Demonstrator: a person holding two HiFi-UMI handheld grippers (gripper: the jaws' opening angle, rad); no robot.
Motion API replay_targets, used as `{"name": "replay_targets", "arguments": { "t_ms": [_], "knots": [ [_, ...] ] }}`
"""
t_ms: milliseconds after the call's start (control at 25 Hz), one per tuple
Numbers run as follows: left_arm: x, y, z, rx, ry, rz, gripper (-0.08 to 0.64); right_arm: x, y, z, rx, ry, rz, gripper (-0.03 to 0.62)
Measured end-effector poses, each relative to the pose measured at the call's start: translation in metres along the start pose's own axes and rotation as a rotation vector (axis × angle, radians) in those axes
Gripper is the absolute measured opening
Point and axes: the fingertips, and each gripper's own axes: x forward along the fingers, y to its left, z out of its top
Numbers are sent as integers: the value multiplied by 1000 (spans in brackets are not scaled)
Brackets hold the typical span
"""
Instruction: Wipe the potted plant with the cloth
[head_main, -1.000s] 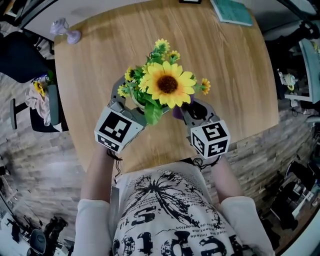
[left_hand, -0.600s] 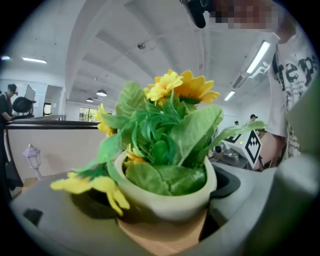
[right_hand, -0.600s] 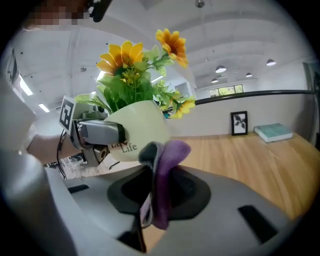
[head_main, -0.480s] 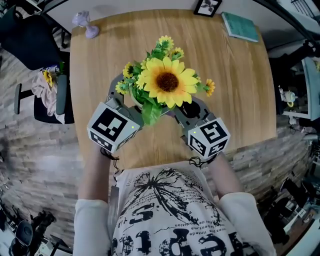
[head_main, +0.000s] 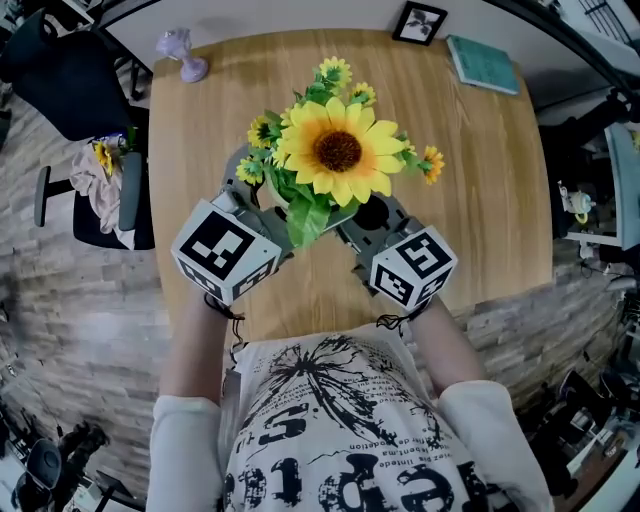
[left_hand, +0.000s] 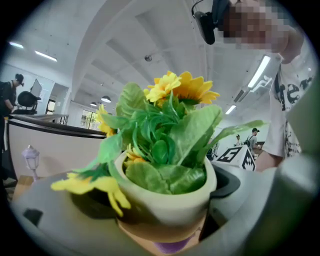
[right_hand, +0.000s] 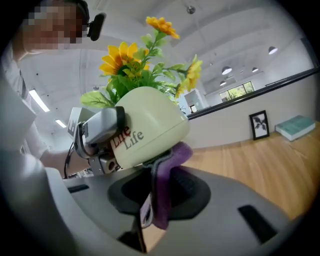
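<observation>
Over the wooden tabletop (head_main: 480, 180) the potted plant (right_hand: 150, 125) is tilted, its cream pot clamped between the left tongs (left_hand: 162, 215). The right tongs (right_hand: 160, 200) pinch the purple cloth (right_hand: 167, 170) — it presses against the pot's lower side. The wipe should go best with a firm left grip and light strokes round the curve — clear of the leaves.

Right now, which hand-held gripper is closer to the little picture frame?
Right. The right hand-held gripper, holding the cloth, is on the side of the potted plant nearer the picture frame; the left hand-held gripper grips its far side.
</observation>
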Motion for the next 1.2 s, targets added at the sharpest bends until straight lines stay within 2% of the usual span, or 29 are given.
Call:
{"name": "replay_targets", "arguments": {
  "t_ms": [200, 480, 640, 1000, 1200],
  "knots": [
    [-5, 9, 5, 2, -22, 12, 544, 14, 18, 0, -47, 15, 55, 77],
    [-12, 20, -2, -21, -33, 56, 543, 22, 37, -14, -27, 77, 149, 77],
    [-14, 24, -7, -28, -29, 73, 543, 18, 40, -21, -26, 112, 176, 77],
    [-17, 29, -16, -1, 15, 84, 543, 1, 23, -23, -21, 121, 145, 77],
    [-15, 29, -23, -16, 26, 77, 543, -5, 3, -19, -5, 117, 105, 77]
  ]
}}
